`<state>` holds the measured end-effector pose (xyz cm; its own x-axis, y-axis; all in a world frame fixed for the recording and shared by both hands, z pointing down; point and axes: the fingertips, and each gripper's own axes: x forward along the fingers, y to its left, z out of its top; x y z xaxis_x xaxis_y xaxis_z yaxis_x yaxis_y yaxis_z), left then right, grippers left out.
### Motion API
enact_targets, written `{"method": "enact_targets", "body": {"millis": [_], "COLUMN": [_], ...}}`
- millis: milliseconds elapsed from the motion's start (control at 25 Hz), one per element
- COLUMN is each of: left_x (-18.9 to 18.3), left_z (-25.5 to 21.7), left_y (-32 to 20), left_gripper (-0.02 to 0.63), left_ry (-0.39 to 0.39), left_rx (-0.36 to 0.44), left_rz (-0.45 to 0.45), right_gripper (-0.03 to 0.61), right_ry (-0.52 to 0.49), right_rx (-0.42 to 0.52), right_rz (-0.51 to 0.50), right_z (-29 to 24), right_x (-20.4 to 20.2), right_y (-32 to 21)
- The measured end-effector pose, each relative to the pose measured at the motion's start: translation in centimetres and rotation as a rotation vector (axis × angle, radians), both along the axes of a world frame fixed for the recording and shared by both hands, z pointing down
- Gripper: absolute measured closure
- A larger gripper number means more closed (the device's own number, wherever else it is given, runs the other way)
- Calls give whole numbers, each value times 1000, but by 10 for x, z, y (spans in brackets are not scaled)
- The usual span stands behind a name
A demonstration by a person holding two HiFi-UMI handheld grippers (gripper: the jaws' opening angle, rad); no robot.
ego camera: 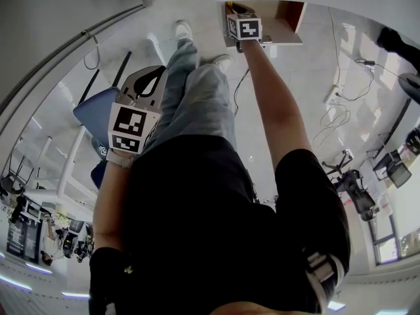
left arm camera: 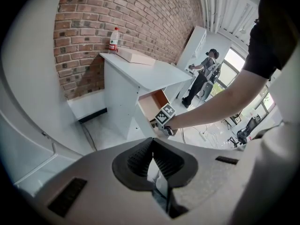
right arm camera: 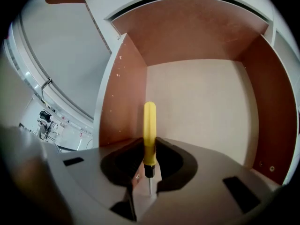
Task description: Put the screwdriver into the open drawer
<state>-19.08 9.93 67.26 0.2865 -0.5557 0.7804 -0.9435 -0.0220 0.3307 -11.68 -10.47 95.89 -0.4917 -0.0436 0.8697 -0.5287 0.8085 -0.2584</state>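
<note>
Right tool (right arm camera: 150, 147): jaws clamped on the yellow screwdriver (right arm camera: 149, 125), handle projecting ahead.
Open drawer (right arm camera: 201, 102): directly ahead of the right tool.
Left tool (left arm camera: 153, 159): jaws together, empty.
Right arm (ego camera: 275, 110): stretched straight toward the drawer.

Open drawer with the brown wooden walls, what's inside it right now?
The brown-walled open drawer shows only a bare pale floor. The yellow-handled screwdriver, clamped in the right gripper, points into it. The gripper's grey body covers the near part.

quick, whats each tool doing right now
left tool: closed, nothing in it.
right tool: closed on the screwdriver.
</note>
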Motion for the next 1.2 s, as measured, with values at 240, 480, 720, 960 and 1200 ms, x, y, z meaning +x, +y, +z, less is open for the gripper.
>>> {"method": "enact_targets", "body": {"millis": [240, 480, 720, 960, 1200], "left_x": [2, 4, 8, 12, 21], "left_z": [3, 4, 3, -1, -13], "left_y": [3, 0, -2, -7, -24], "left_gripper": [609, 609, 609, 609, 609], "left_ry": [2, 2, 3, 2, -3], "left_rx": [-13, -12, -9, 0, 29], "left_rz": [3, 5, 9, 10, 28], "right_gripper": [489, 486, 477, 485, 555], "right_ry": [49, 57, 38, -2, -68], "right_rx": [-20, -36, -23, 1, 55], "right_rz": [2, 14, 11, 25, 17], "right_z": [11, 15, 7, -16, -56], "right_x": [5, 4, 4, 6, 10], "right_y": [2, 1, 2, 1, 1]}}
